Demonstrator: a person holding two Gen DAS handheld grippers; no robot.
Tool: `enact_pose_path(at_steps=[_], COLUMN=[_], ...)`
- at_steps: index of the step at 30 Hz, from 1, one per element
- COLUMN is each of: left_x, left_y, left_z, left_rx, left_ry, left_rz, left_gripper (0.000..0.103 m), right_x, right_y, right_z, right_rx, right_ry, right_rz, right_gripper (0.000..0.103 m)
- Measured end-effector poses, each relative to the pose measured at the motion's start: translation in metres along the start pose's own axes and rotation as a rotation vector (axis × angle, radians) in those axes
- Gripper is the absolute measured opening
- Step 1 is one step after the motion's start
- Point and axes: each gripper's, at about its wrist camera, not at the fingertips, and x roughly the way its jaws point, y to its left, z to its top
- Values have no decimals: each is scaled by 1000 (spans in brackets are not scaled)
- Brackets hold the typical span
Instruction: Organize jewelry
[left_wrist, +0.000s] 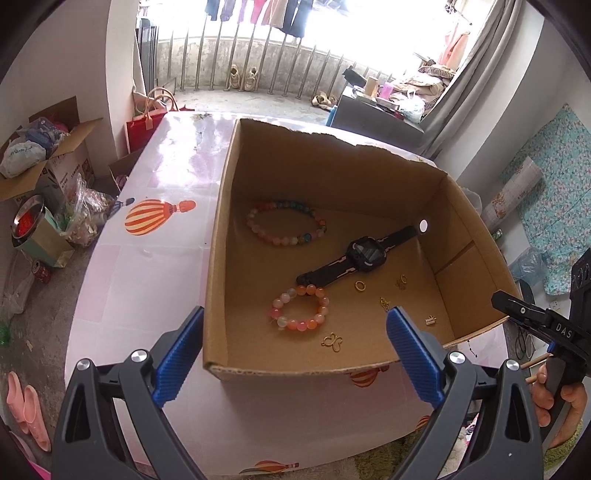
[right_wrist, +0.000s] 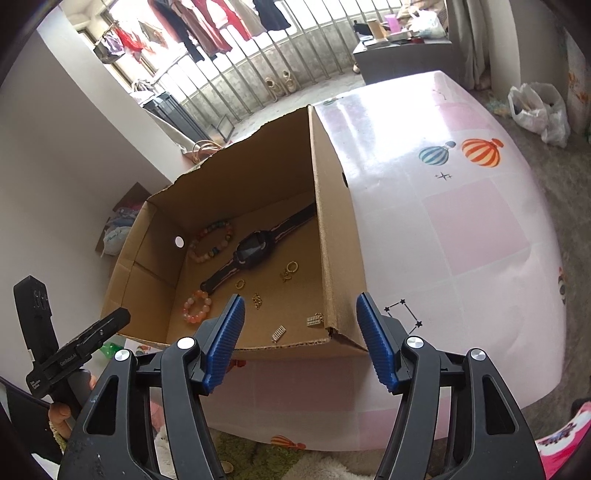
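An open cardboard box (left_wrist: 218, 258) (right_wrist: 338, 258) stands on the pink table. Inside lie a black watch (left_wrist: 364, 254) (right_wrist: 255, 251), a multicoloured bead bracelet (left_wrist: 286, 226) (right_wrist: 212, 242), an orange-pink bead bracelet (left_wrist: 300, 308) (right_wrist: 197, 305), and several small gold rings and charms (left_wrist: 360, 285) (right_wrist: 256, 300). My left gripper (left_wrist: 295, 354) is open and empty, held over the box's near wall. My right gripper (right_wrist: 299, 341) is open and empty, astride the box's near right corner.
The pink tablecloth with balloon prints (left_wrist: 155, 218) (right_wrist: 461, 229) spreads to both sides of the box. The floor to the left holds boxes and bags (left_wrist: 48, 184). A balcony railing (left_wrist: 258, 62) is behind. A plastic bag (right_wrist: 535, 110) lies on the floor to the right.
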Motion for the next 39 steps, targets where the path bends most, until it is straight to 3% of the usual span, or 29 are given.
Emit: enact_pose_path(at_steps=[4,7,10,16,23,28,39], left_x=[-33,-49,-57,-51,-26,-12,-6], left_y=[-3,-6,-11,-28,-29,-36,-40], left_z=[-21,-33,-43,-47,-45,-48,-45], left_rx=[26,49,50,103,30,63,81], left_ry=[-139,-169,-174,-154,-29,36,64], left_rz=[80,113,139,186,176,221,259], left_gripper=[97,97,97,97,97,97,97], right_x=[-32,-53,-56,-36,-14,1,13], right_y=[10,24,40,60,69,74,81], right_z=[-16,-31,-45,-58,-55,-61,-64], right_rx=[-59,-131,-197,-264,-233,-246,-273], right_ry=[-122,-204,-228,-187,-142,-75,-44], right_rz=[-101,-136,-166,-184,-249,-246,-284], right_gripper=[75,88,95,95,95,95,95])
